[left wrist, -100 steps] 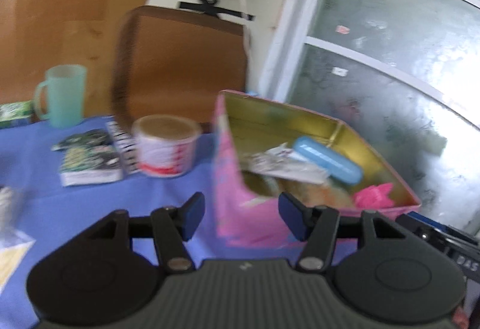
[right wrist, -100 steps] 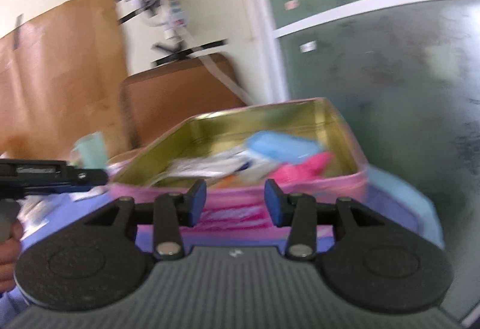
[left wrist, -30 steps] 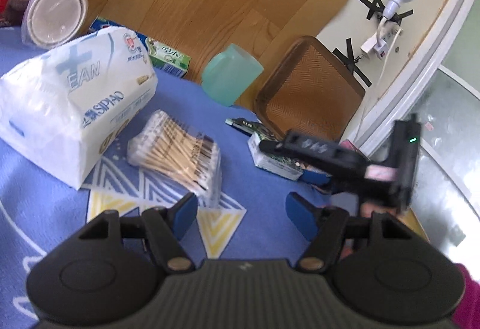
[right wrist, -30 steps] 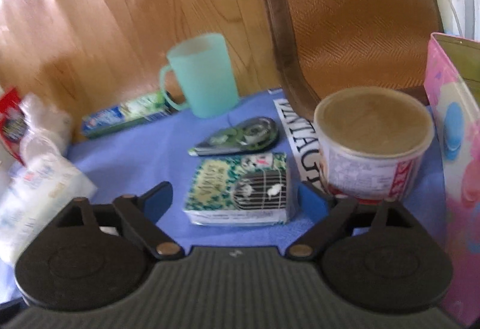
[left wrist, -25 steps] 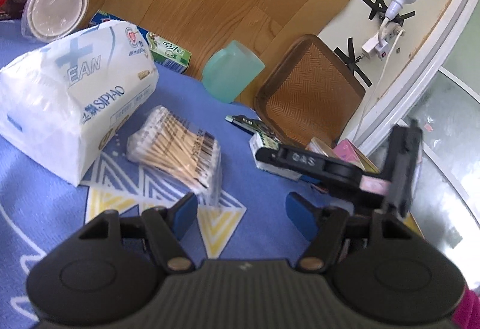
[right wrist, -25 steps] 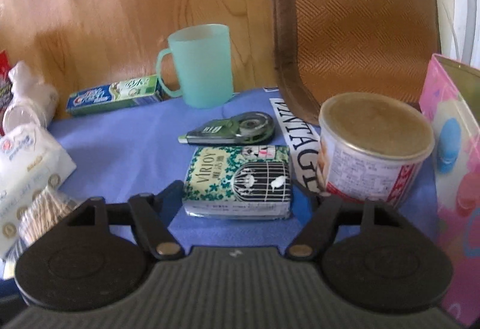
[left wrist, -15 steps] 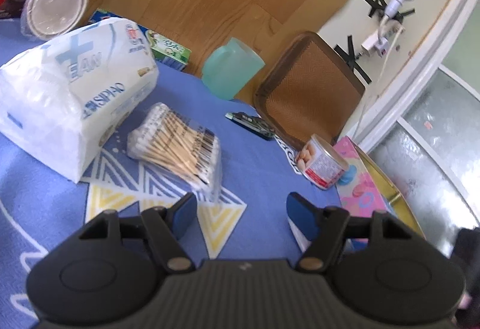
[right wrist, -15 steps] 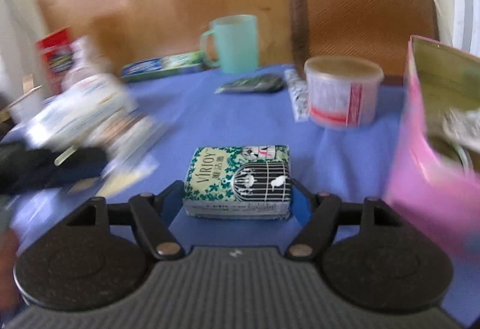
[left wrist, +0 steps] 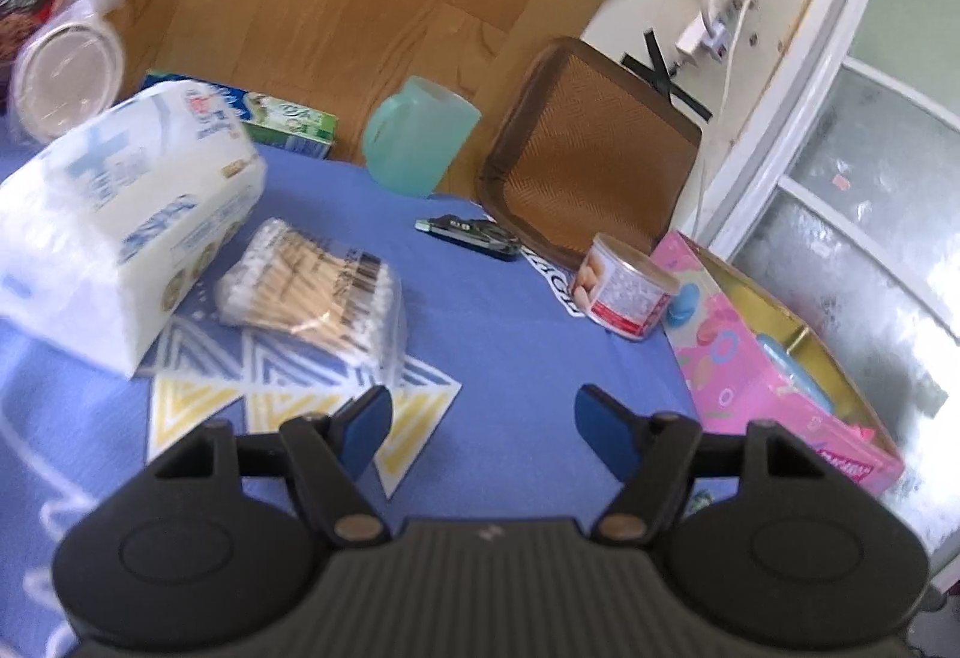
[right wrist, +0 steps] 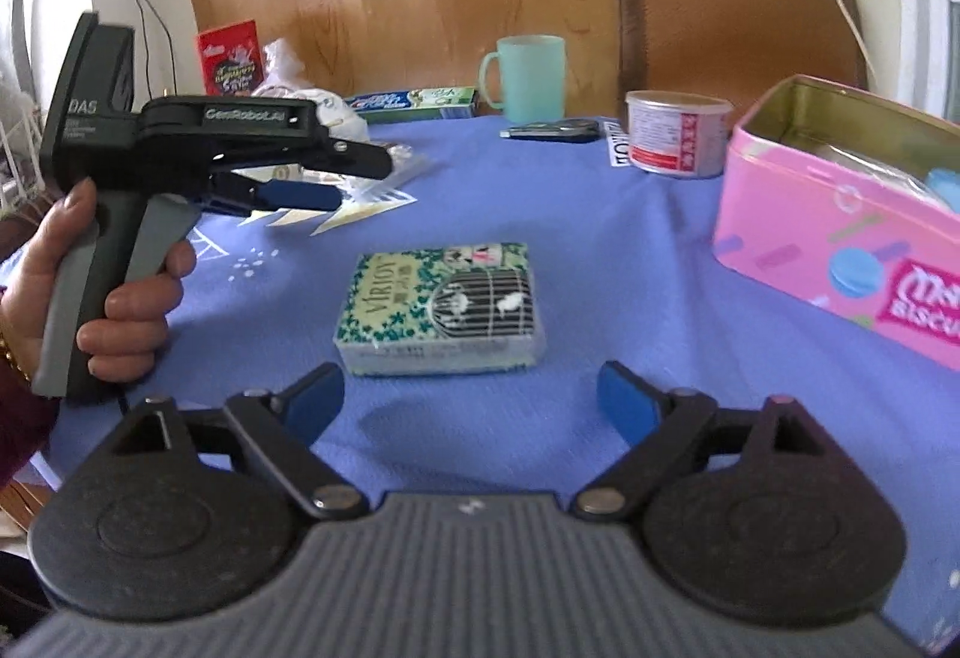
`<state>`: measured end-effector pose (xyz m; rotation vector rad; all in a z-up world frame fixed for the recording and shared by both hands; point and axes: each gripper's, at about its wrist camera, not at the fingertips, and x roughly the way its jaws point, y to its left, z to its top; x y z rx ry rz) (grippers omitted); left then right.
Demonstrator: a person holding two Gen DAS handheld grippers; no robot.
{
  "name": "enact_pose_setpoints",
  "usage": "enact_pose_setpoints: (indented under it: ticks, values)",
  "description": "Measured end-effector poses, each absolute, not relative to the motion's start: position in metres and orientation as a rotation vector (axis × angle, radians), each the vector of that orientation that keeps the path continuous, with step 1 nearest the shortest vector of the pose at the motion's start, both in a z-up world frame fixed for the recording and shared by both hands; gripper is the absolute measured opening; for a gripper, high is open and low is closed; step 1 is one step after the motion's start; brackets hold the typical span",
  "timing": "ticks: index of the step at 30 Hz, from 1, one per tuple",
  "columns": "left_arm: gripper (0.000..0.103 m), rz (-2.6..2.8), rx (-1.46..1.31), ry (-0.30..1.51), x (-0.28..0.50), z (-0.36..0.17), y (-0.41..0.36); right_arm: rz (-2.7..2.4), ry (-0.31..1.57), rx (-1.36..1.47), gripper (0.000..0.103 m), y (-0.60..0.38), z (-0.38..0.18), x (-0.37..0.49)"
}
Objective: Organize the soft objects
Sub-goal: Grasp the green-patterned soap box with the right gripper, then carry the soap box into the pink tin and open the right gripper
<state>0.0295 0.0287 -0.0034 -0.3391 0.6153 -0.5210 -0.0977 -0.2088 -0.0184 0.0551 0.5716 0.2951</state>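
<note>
Having just opened wide, right gripper (right wrist: pixel 471 406) empty, tissue pack (right wrist: pixel 441 307) released just ahead; left gripper (left wrist: pixel 480 433) open, empty; bulk unsorted.

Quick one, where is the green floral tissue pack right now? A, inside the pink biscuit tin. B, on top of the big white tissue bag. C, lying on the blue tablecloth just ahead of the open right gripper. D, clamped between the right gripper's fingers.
C: the green tissue pack lies flat on the blue tablecloth, just beyond the right gripper, whose jaws have just opened and stand clear of it.
</note>
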Motion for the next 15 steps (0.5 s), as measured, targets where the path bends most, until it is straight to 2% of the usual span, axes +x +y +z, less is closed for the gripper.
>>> enact_pose_setpoints:
  ticks: [4, 7, 9, 11, 12, 13, 15]
  values:
    - [0.069, -0.532, -0.381, 0.643, 0.008, -0.001, 0.035, 0.306, 0.546, 0.073, 0.093, -0.212, -0.018, -0.098]
    - [0.065, -0.581, -0.37, 0.661, -0.008, 0.007, 0.026, 0.317, 0.536, 0.072, 0.093, -0.214, -0.016, -0.089]
    - [0.055, -0.637, -0.352, 0.688, -0.016, 0.011, 0.013, 0.335, 0.537, 0.068, 0.093, -0.215, -0.015, -0.084]
    - [0.038, -0.669, -0.303, 0.751, -0.02, 0.008, -0.006, 0.369, 0.554, 0.06, 0.092, -0.214, -0.019, -0.08]
    - [0.033, -0.683, -0.289, 0.782, -0.021, 0.004, -0.015, 0.392, 0.564, 0.069, 0.082, -0.211, -0.021, -0.078]
    - [0.033, -0.7, -0.285, 0.811, -0.021, -0.002, -0.023, 0.41, 0.558, 0.078, 0.076, -0.208, -0.023, -0.079]
    - [0.032, -0.673, -0.24, 0.793, -0.025, -0.004, -0.035, 0.382, 0.533, 0.05, 0.07, -0.203, -0.021, -0.084]
